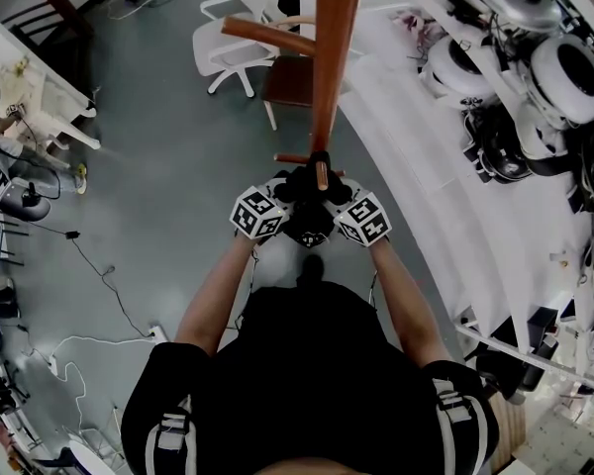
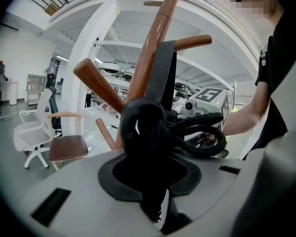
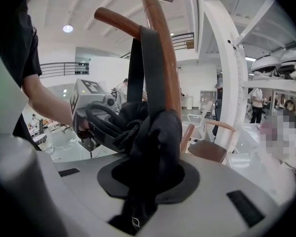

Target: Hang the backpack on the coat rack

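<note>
Evidently mid-hang: left gripper (image 1: 282,198) and right gripper (image 1: 339,201) each clench the black fabric backpack (image 2: 143,130) at the brown wooden coat rack (image 1: 332,57); next, settle its flat black strap (image 3: 150,68) onto the angled wooden peg (image 3: 113,17).

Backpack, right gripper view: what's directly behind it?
The coat rack pole rises right behind the backpack, whose strap runs up toward a peg. A chair shows further back. The bag covers the pole's lower part and base.

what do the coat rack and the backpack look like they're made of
Coat rack: looks like wood, reddish-brown with glossy varnish; light glints along the pole. Backpack: seems black matte fabric, bunching softly; its strap looks like flat webbing.
</note>
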Motion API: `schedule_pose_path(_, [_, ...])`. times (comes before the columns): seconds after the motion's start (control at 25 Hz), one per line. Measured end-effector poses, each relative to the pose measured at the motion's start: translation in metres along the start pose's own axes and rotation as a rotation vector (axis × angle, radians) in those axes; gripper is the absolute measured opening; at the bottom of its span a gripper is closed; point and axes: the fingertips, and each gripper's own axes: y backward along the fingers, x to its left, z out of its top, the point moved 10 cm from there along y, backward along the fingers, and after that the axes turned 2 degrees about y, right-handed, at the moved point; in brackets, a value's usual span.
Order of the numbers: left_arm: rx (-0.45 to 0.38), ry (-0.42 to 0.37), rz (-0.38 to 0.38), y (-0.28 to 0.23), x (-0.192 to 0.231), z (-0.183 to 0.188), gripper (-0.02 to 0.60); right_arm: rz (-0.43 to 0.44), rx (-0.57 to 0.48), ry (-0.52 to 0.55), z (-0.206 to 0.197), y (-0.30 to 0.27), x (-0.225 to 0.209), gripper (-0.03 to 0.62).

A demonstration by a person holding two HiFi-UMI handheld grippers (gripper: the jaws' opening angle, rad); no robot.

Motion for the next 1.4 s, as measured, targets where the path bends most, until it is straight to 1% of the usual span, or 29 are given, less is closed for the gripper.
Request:
schedule_pose_path(0.36, [-0.001, 0.005, 0.018, -0.003, 0.007, 0.001, 0.100, -0.018, 0.002, -0.005, 0.000, -0.005, -0.006, 0.100])
schedule_pose_path(0.56, [-0.019, 0.024, 0.037, -0.004, 0.011, -0.002, 0.114, -0.048, -0.015, -0.023, -0.004, -0.009, -0.009, 0.127])
schedule_pose_path(0.72, [-0.034, 0.041, 0.043, -0.004, 0.014, -0.007, 0.160, -0.070, -0.033, -0.059, -0.010, -0.007, -0.012, 0.180])
schedule_pose_path(0.88, [-0.025, 0.018, 0.059, 0.001, 0.015, -0.007, 0.221, -0.093, -0.033, -0.067, -0.013, -0.004, -0.010, 0.246])
schedule_pose_path(1.0, [-0.029, 0.008, 0.070, 0.006, 0.014, -0.011, 0.236, -0.100, -0.018, -0.064, -0.019, 0.001, -0.005, 0.262])
schedule_pose_path(1.12, [-0.046, 0.015, 0.089, 0.012, 0.013, -0.013, 0.266, -0.120, 0.003, -0.075, -0.026, 0.009, -0.001, 0.281])
schedule_pose_path(1.24, [-0.070, 0.012, 0.095, 0.022, 0.009, -0.015, 0.268, -0.160, 0.005, -0.082, -0.033, 0.021, 0.007, 0.290])
schedule_pose_path(1.4, [-0.107, -0.031, 0.112, 0.044, 0.002, -0.015, 0.268, -0.220, -0.018, -0.035, -0.030, 0.035, 0.025, 0.287])
